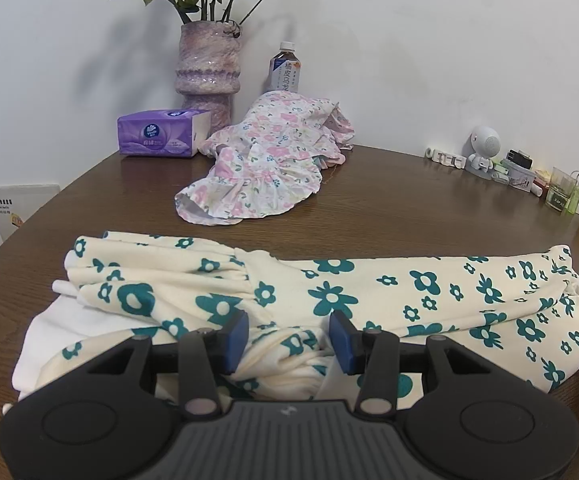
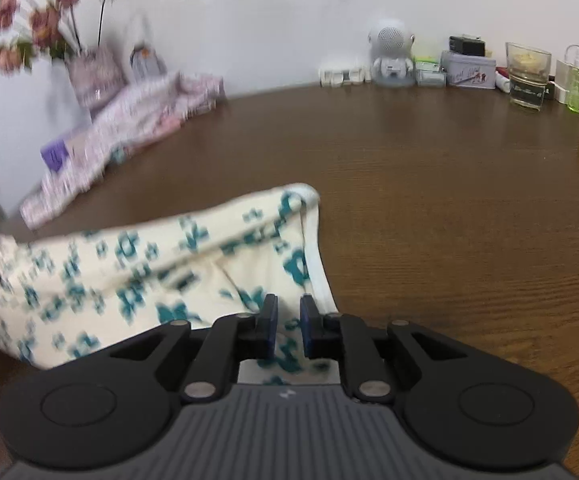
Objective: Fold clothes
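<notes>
The cream dress (image 1: 369, 292) lies half-folded on the table (image 1: 369, 208), the left gripper (image 1: 289, 340) clamped on a bunched wad at its near edge, the right gripper (image 2: 288, 328) nearly closed around its hem, so tension should be kept even for a straight crease.

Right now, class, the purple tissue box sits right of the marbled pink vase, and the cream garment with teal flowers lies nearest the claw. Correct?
Not quite: the purple tissue box sits left of the marbled pink vase, as the left wrist view shows. The cream garment with teal flowers does lie nearest the claw.

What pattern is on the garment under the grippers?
Teal flowers on cream garment; clearest in the left wrist view.
</notes>
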`<state>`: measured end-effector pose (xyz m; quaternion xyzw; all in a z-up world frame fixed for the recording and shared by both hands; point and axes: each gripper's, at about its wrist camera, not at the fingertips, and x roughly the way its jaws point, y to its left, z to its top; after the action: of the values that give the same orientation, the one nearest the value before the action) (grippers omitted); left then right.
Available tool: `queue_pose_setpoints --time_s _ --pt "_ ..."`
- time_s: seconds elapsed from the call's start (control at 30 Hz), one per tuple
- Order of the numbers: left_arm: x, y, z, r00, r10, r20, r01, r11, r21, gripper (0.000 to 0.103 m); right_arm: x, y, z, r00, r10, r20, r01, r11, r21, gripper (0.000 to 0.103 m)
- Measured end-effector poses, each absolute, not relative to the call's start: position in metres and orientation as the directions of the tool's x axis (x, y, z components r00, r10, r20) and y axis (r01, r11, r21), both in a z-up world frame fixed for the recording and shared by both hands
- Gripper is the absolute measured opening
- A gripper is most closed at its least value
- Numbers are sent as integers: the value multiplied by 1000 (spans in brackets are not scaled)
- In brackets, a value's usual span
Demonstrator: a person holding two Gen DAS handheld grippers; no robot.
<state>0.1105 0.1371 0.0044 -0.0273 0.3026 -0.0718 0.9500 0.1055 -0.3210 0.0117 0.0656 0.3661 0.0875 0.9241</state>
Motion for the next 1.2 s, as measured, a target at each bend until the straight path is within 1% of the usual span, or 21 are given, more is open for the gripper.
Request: queue_pose_setpoints --time_s 0.03,0.07,0.23,0.37,0.43,0.53,0.57,0.63,0.67,0.7,0.77,0.83,0.9,1.0,1.13,1.17,1.2 --pt "111 137 4 806 -153 -571 120 988 -96 43 104 -320 12 712 202 -673 -126 979 160 10" --pt "111 137 4 806 -154 -571 120 988 -96 43 103 -321 12 712 190 -676 -132 982 138 1" --pt "111 137 4 806 -153 -571 120 988 -96 43 99 -322 11 709 183 -682 -161 982 96 0" --pt "111 137 4 806 -154 -571 120 988 -96 43 101 -327 10 709 198 -677 -174 979 105 0" --pt "111 137 4 806 -153 -571 120 988 -96 43 101 -331 12 716 220 -662 -174 975 136 1" --pt "111 137 4 807 -152 -571 120 988 -94 43 96 -339 19 753 262 -604 -166 963 211 4" --pt "111 137 4 807 -152 -571 120 988 -94 43 96 -339 20 758 268 -594 -164 961 224 7" --pt "111 137 4 807 -152 -571 120 988 -94 43 94 -340 21 769 278 -576 -160 955 248 22" --pt "111 137 4 807 -152 -571 120 988 -94 43 93 -336 21 769 259 -584 -155 962 224 36" --pt "111 137 4 807 -152 -571 120 988 -94 43 93 -332 19 769 232 -595 -146 971 190 42" --pt "111 137 4 807 -151 -571 120 988 -93 43 93 -328 13 763 192 -617 -121 980 155 42" --pt "111 137 4 807 -151 -571 120 988 -93 43 92 -328 9 754 205 -624 -120 977 176 37" --pt "111 137 4 807 -151 -571 120 988 -92 43 93 -326 8 747 210 -631 -123 976 179 25" --pt "111 137 4 807 -151 -571 120 988 -92 43 93 -323 8 736 224 -638 -141 974 179 16" --pt "111 137 4 807 -151 -571 120 988 -92 43 93 -322 9 741 210 -638 -138 977 161 16" --pt "111 137 4 807 -151 -571 120 988 -92 43 93 -322 9 745 203 -636 -135 979 154 22" --pt "111 137 4 807 -151 -571 120 988 -92 43 92 -323 11 761 184 -622 -120 982 144 32"
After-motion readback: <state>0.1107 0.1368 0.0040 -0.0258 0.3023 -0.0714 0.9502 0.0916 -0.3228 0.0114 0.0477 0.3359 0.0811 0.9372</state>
